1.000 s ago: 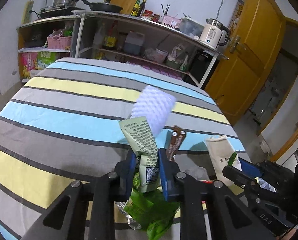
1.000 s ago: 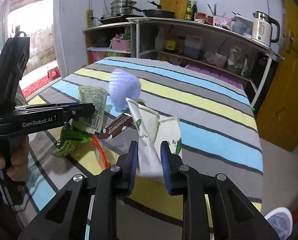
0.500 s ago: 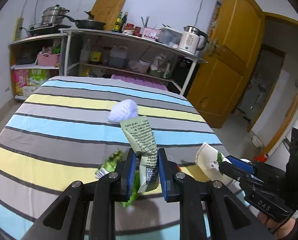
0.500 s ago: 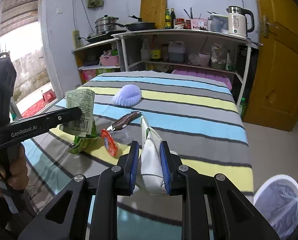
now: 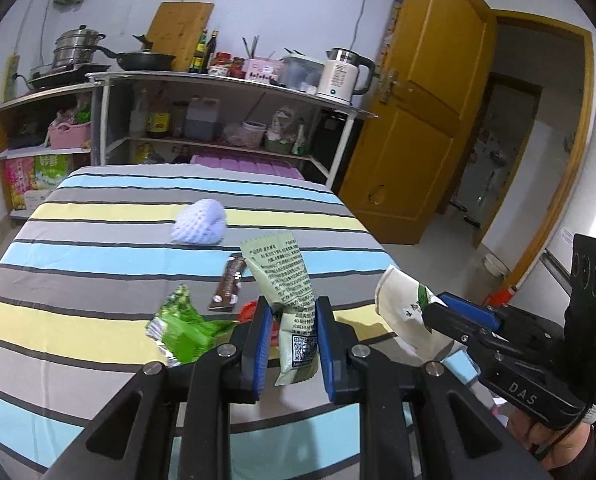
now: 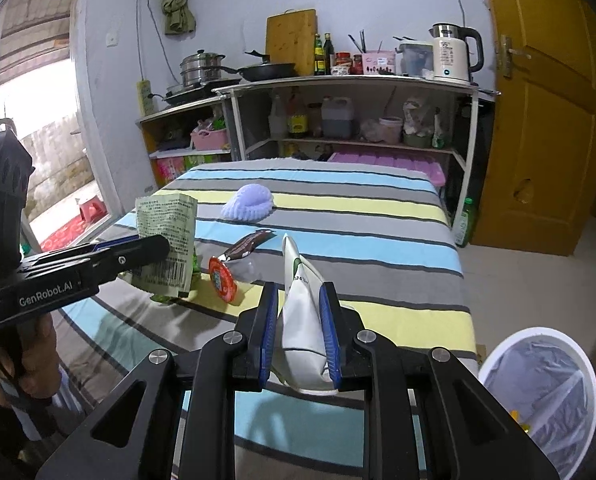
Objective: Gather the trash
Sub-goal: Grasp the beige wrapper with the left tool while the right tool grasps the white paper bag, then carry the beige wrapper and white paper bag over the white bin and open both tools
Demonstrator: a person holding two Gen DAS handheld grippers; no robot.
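Note:
My left gripper [image 5: 290, 316] is shut on a pale green snack wrapper [image 5: 286, 280], held above the striped table [image 5: 98, 248]; it also shows in the right wrist view [image 6: 166, 248]. My right gripper [image 6: 299, 300] is shut on a white paper packet [image 6: 301, 320], seen too in the left wrist view [image 5: 405, 308]. On the table lie a bright green wrapper [image 5: 182, 328], a brown wrapper [image 5: 230, 284], a red round lid [image 6: 222, 280] and a lilac foam net [image 5: 200, 226]. A white bin with a clear liner [image 6: 537, 396] stands on the floor at the right.
Kitchen shelves [image 6: 337, 120] with pots, bottles and a kettle stand behind the table. A yellow door [image 5: 417, 120] is to the right. The table's near right corner [image 6: 469, 344] is next to the bin.
Both grippers have lifted and drawn back from the table with their wrappers still held. The bin has come into the right wrist view.

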